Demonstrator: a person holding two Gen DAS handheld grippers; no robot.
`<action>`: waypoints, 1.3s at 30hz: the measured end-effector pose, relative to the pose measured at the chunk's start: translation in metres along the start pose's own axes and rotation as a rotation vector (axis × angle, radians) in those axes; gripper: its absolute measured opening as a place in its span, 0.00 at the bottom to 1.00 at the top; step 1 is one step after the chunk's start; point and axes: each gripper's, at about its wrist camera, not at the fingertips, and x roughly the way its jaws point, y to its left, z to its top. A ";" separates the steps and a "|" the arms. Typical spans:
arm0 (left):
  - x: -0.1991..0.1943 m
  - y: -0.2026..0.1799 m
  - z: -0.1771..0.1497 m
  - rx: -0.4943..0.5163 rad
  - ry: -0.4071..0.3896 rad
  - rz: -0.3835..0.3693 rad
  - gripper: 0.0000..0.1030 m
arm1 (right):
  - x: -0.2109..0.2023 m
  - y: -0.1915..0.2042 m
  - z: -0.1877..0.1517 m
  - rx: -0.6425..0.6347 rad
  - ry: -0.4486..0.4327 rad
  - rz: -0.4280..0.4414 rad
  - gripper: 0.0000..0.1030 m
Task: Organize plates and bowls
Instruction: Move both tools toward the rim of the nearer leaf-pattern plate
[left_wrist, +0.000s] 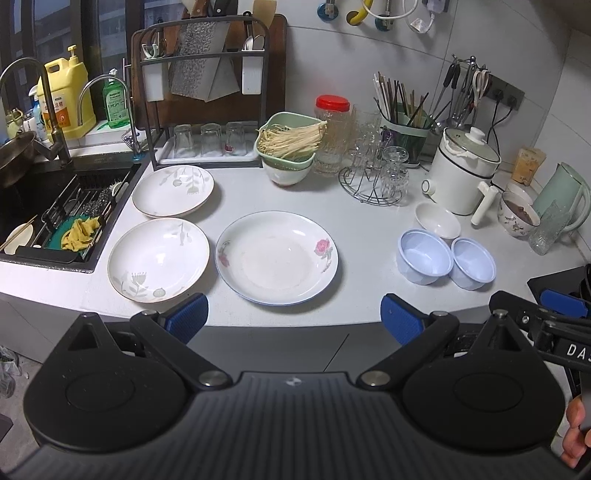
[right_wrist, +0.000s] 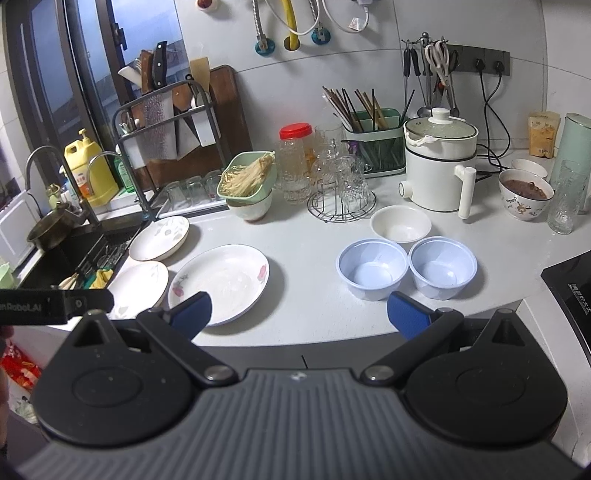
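Three plates lie on the white counter: a rose-patterned plate (left_wrist: 277, 256) (right_wrist: 221, 282) in the middle, a leaf-patterned plate (left_wrist: 159, 260) (right_wrist: 138, 282) to its left, and another (left_wrist: 173, 190) (right_wrist: 159, 238) behind that. To the right stand two pale blue bowls (left_wrist: 424, 256) (left_wrist: 473, 263) (right_wrist: 371, 266) (right_wrist: 442, 266) and a small white bowl (left_wrist: 437, 220) (right_wrist: 400, 223) behind them. My left gripper (left_wrist: 294, 319) hovers open before the counter edge, just short of the rose plate. My right gripper (right_wrist: 299, 313) is open too, in front of the blue bowls, holding nothing.
A sink (left_wrist: 55, 206) with a rack and cloth lies at the left. Behind stand a dish rack (left_wrist: 207, 110), a green basket of noodles (left_wrist: 288, 138), glasses on a wire stand (left_wrist: 373, 177), a white electric pot (left_wrist: 461, 173), a filled bowl (right_wrist: 524, 199) and a stove edge (right_wrist: 569, 280).
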 end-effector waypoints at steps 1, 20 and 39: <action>0.001 0.001 0.000 -0.003 0.000 0.004 0.98 | 0.001 0.000 0.000 0.000 0.006 0.002 1.00; 0.031 0.053 0.018 -0.058 0.039 0.036 0.98 | 0.039 0.037 0.010 -0.026 0.065 0.050 1.00; 0.119 0.146 0.073 -0.021 0.152 -0.006 0.98 | 0.111 0.109 0.015 0.110 0.176 0.052 1.00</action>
